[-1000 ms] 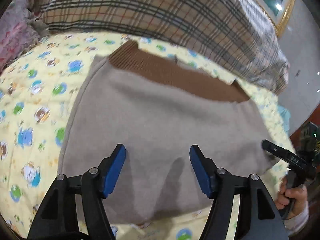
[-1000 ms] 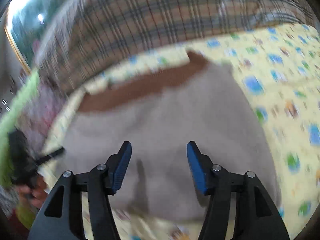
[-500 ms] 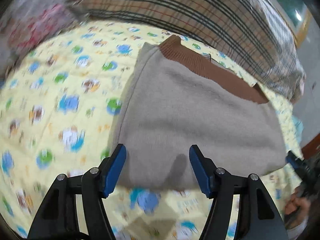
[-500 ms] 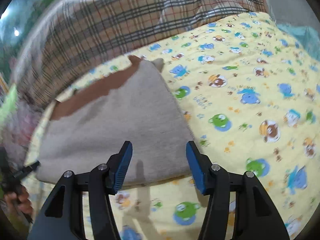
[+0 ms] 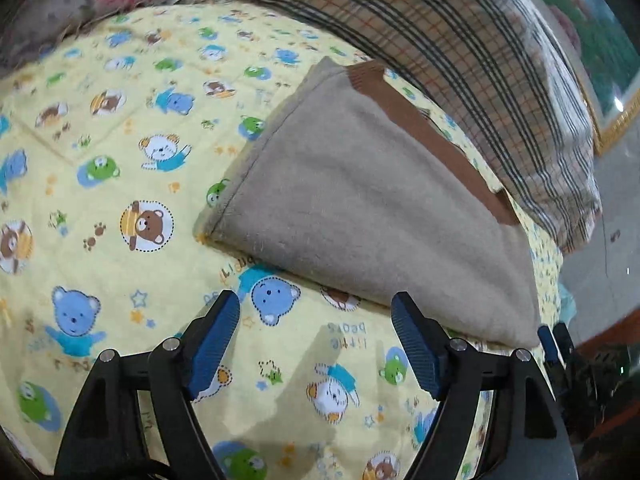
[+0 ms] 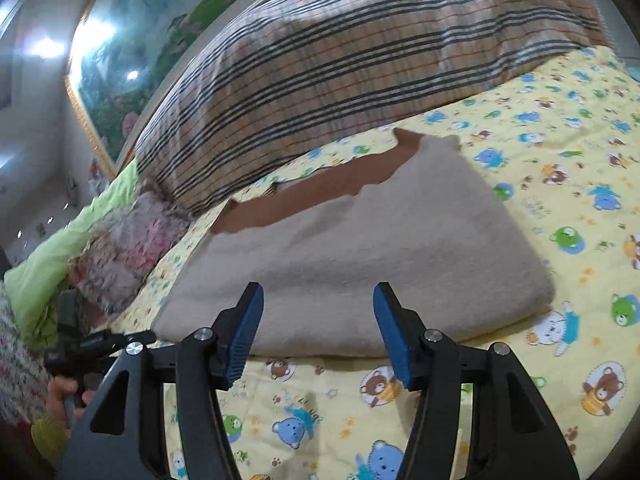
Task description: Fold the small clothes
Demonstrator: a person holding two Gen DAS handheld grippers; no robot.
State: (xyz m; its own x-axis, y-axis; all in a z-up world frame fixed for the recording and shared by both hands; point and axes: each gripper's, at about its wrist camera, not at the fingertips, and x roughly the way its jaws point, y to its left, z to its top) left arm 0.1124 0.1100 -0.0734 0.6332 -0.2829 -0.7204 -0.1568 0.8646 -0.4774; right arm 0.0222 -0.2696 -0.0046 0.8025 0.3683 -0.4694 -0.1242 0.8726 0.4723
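- Now the folded beige garment [image 5: 372, 208] lies flat on the bed's yellow bear-print quilt [image 5: 120, 184].
- Our left tongs [image 5: 316, 344] and right tongs [image 6: 316, 330] are spread, empty.
- We pinch the near edge evenly for a square fold.

Both views are evenly lit from above. Soft shadows of the fingers are cast on the yellow bedsheet [image 5: 120, 168]. Glare spots are seen on the framed picture [image 6: 120, 68]. Edges are strongly bent and darkened, and the plaid pillow [image 5: 460, 52] is slightly blurred.

Fuzzy matt knit garment [image 5: 372, 208] on soft printed cotton quilt [image 5: 120, 168].
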